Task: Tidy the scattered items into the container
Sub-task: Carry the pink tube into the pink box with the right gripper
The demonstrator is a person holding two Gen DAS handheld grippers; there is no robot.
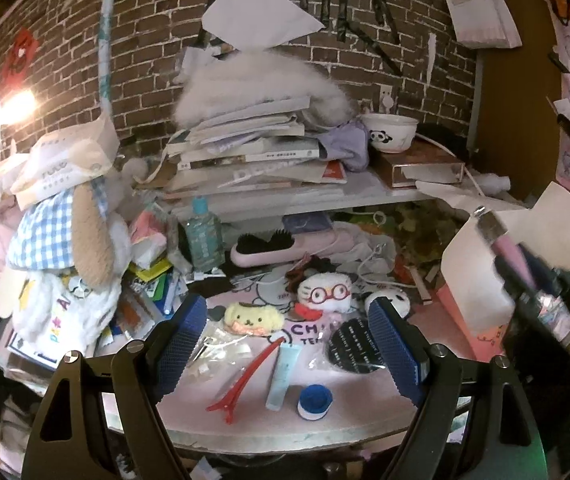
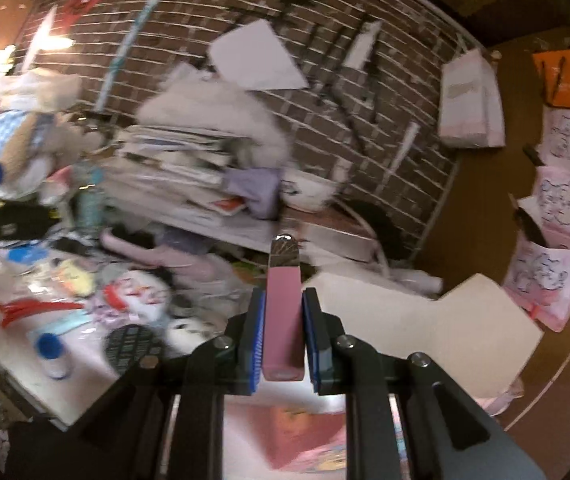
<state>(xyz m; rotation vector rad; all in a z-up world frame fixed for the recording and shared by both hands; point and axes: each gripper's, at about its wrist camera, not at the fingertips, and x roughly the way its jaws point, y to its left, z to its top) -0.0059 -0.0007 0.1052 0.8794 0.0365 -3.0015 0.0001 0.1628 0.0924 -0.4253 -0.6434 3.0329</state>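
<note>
Your right gripper (image 2: 283,336) clamps the slim pink tube with a silver cap (image 2: 283,312) mid-body, above the pink box (image 2: 305,440); it looks light, rigid and slick, so hold square. Your left gripper (image 1: 285,344) gapes wide, empty.

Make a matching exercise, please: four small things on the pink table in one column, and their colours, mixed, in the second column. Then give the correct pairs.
Things:
1. hair clip
2. round cap
3. small tube
4. dog plush

Colours:
A. pale blue
B. yellow
C. red
D. dark blue with a white base

Pairs: 1-C, 2-D, 3-A, 4-B
</note>
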